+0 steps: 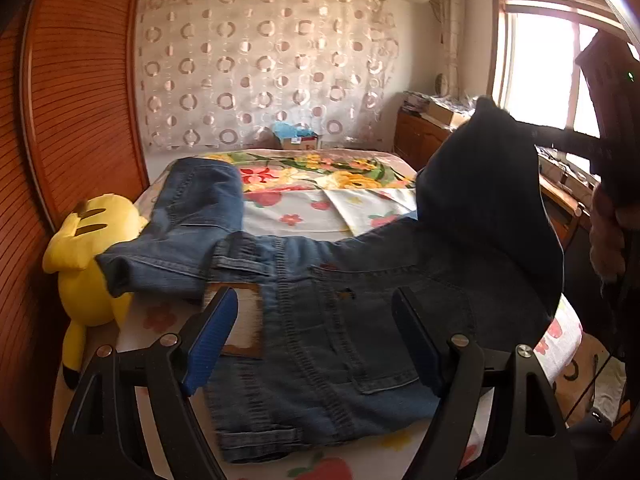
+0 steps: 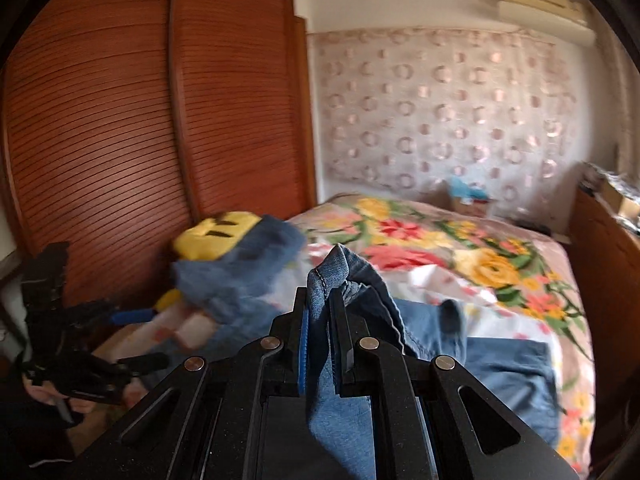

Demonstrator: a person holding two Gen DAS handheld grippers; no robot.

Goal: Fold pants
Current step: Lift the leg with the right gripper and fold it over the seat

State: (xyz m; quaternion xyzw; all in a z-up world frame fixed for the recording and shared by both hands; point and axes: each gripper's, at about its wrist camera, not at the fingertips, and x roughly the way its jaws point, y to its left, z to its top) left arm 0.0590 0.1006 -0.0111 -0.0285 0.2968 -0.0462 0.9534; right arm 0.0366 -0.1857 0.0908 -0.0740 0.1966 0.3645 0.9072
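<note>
Nearest the lens in the right wrist view, the right tongs (image 2: 322,312) are clamped on a bunched fold of the blue jeans (image 1: 340,320), the cloth squeezed between the two pads and spilling down over the black frame. From the left wrist view, the left tongs (image 1: 316,336) stand wide apart above the waistband and back pockets, gripping nothing, with the denim lying just beyond their blue-faced pads. One leg is lifted high at the right, dark against the bright window (image 1: 536,68); the other leg runs far left, its hem resting against a yellow plush toy (image 1: 80,256). Everything lies on a bed (image 1: 320,184) with a flowered cover, beside a slatted wooden wardrobe (image 1: 76,100) on the left and a ring-patterned curtain (image 1: 260,68) on the far wall. Motion blurs the right view, and a hand at its lower left is hard to make out.
</note>
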